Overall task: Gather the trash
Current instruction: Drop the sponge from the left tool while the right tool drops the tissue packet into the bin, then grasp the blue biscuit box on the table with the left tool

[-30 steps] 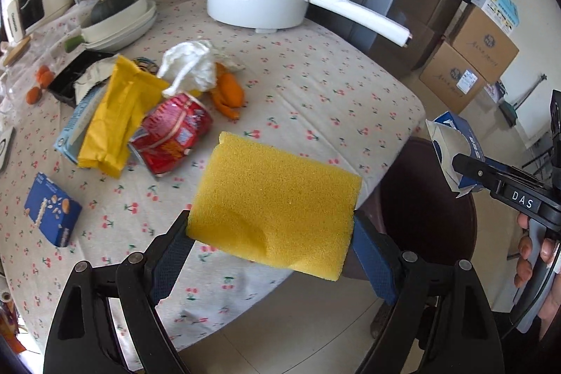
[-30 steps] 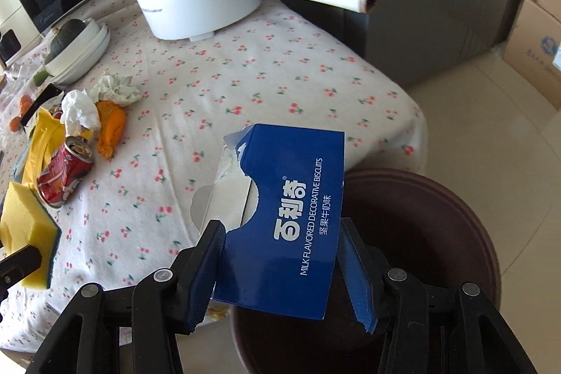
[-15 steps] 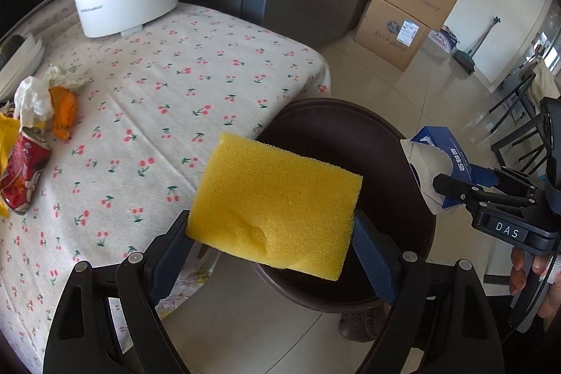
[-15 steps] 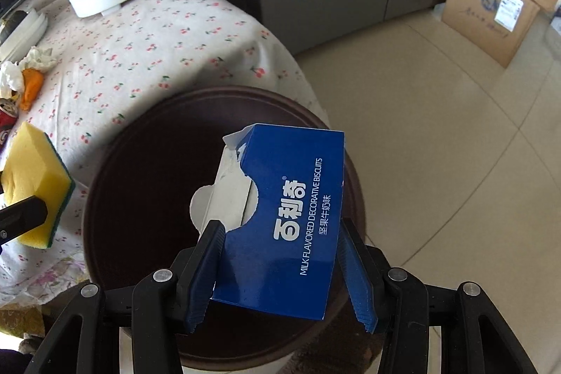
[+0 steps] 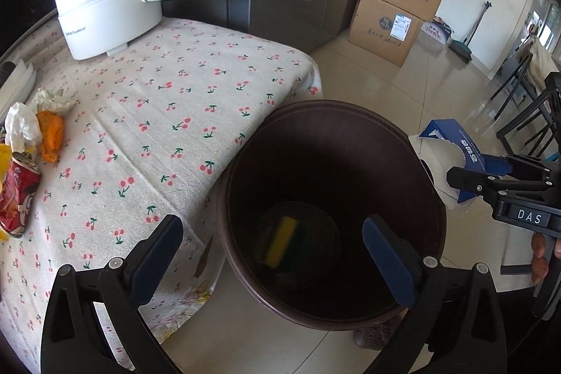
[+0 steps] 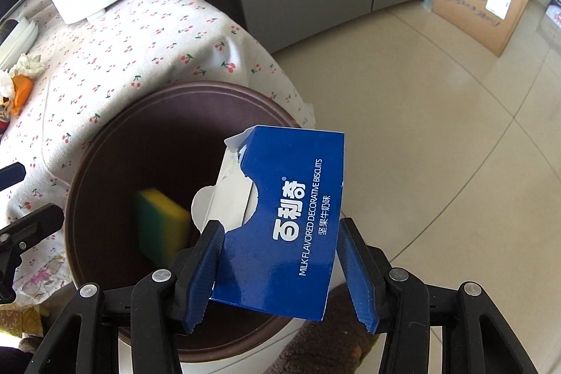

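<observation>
- Sponge (image 5: 282,242): inside the bin (image 5: 245,170), blurred and mid-fall.
- Left gripper (image 5: 273,255): above the bin mouth; its jaws have just been opening and now stand spread, with nothing between them.
- Box (image 6: 284,223): clamped in the right gripper (image 6: 277,269), over the bin's far rim.
- Risk: the box sits near the rim; letting go from here could bounce it off the edge onto the floor.
- Left view only: can (image 5: 15,195), tissue (image 5: 22,127) and peel (image 5: 52,135) remain on the table (image 5: 168,100).
- Right view only: box lettering and its torn flap.
</observation>
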